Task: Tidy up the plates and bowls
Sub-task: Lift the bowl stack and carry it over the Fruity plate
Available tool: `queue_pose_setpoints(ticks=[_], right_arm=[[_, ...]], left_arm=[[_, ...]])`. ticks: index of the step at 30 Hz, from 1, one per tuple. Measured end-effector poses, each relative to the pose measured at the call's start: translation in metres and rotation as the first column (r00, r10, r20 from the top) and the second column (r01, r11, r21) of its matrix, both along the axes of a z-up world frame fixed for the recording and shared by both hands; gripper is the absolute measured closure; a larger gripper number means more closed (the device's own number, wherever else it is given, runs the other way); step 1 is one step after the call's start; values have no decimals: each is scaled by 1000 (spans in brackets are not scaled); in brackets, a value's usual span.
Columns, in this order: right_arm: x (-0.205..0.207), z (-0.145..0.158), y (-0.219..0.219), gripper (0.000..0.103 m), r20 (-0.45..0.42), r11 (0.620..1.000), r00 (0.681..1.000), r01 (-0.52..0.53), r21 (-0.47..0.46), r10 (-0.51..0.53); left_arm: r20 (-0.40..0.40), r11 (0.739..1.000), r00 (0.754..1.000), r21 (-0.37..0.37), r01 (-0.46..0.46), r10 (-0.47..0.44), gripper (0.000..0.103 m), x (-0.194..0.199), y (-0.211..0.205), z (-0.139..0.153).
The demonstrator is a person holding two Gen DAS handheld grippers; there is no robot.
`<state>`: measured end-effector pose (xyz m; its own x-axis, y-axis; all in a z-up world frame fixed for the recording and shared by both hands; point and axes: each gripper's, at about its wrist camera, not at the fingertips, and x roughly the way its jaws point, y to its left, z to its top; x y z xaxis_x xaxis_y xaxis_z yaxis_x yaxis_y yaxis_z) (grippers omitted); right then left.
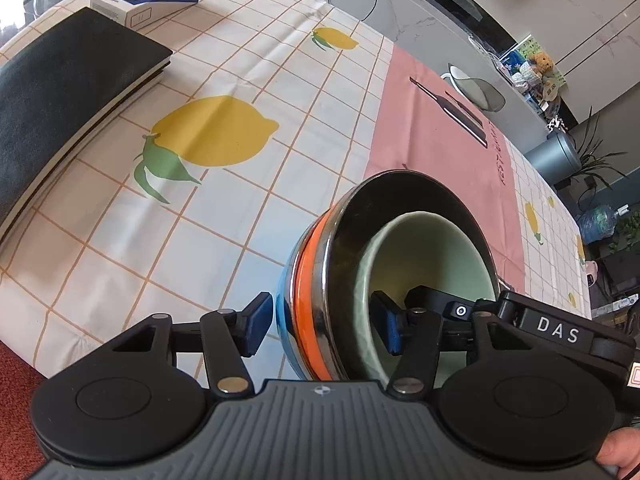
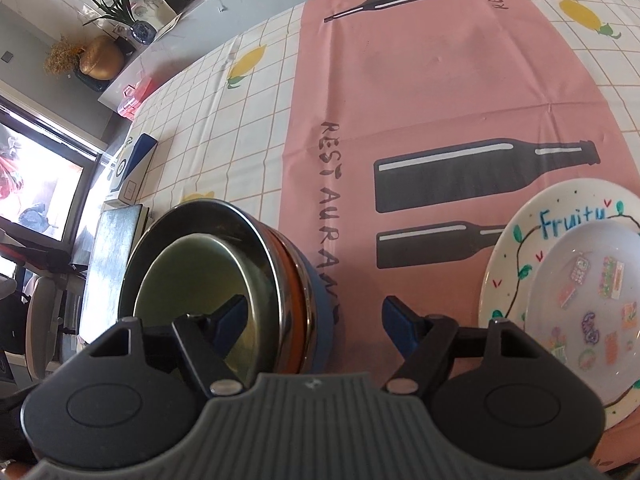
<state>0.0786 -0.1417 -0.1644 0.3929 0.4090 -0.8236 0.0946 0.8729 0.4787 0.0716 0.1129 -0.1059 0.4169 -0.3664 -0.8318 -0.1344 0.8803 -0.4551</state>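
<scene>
A nested stack of bowls sits on the tablecloth: a blue bowl (image 1: pixel 286 320) at the bottom, an orange one (image 1: pixel 310 280), a steel one (image 1: pixel 360 216), and a pale green bowl (image 1: pixel 432 248) inside. My left gripper (image 1: pixel 324 326) straddles the stack's near-left wall, one finger outside the blue bowl and one inside the green; the pads stand just off the walls. My right gripper (image 2: pixel 312 320) straddles the opposite wall of the stack (image 2: pixel 208 264) the same way, with a clear gap to its outer pad. A "Fruity" plate (image 2: pixel 516 248) carries a smaller stickered dish (image 2: pixel 592 292).
A black book (image 1: pixel 68 92) and a white-and-blue box (image 1: pixel 144 0) lie at the far left of the lemon-print cloth (image 1: pixel 240 216). A pink bottle-print runner (image 2: pixel 440 80) crosses the middle. The table's near edge and red floor (image 1: pixel 16 380) lie at lower left.
</scene>
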Motion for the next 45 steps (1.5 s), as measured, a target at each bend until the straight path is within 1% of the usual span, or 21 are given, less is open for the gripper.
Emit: queue_pose_setpoints(ticks=[2, 7, 9, 11, 13, 17, 22, 26, 34, 40, 45], right_arm=[[2, -4, -1, 38, -17, 1000, 1000, 5, 12, -4], [6, -12, -3, 38, -47, 996, 999, 21, 81, -18], [7, -15, -5, 40, -59, 993, 998, 31, 114, -25], [7, -17, -7, 47, -71, 987, 997, 39, 159, -28], [7, -19, -8, 50, -81, 980, 996, 48, 192, -33], [6, -19, -8, 52, -79, 979, 996, 53, 199, -38], [5, -20, -13, 54, -94, 973, 994, 70, 221, -50], [4, -19, -15, 57, -85, 971, 995, 71, 228, -53], [1, -19, -21, 57, -77, 970, 995, 83, 228, -67], [-2, -16, -22, 58, -74, 972, 994, 91, 219, -76], [-5, -10, -24, 58, -56, 972, 995, 94, 216, -84]], left_arm=[[-8, 1000, 1000, -25, -12, 12, 38, 2, 2, -3], [-21, 998, 999, -56, -30, 29, 38, 6, 3, -5], [-24, 997, 999, -62, -41, 39, 37, 7, 3, -6], [-28, 996, 998, -70, -56, 54, 37, 7, 4, -7], [-33, 994, 997, -78, -74, 72, 37, 7, 4, -8], [-32, 993, 995, -73, -92, 90, 38, 7, 4, -8], [-23, 994, 996, -63, -89, 87, 38, 6, 2, -7], [-12, 995, 996, -55, -84, 83, 39, 6, 1, -5], [-13, 993, 996, -76, -91, 91, 41, 4, 0, -6], [3, 995, 996, -60, -85, 85, 41, 1, -6, -2], [21, 995, 997, -63, -77, 79, 41, -2, -11, 6]])
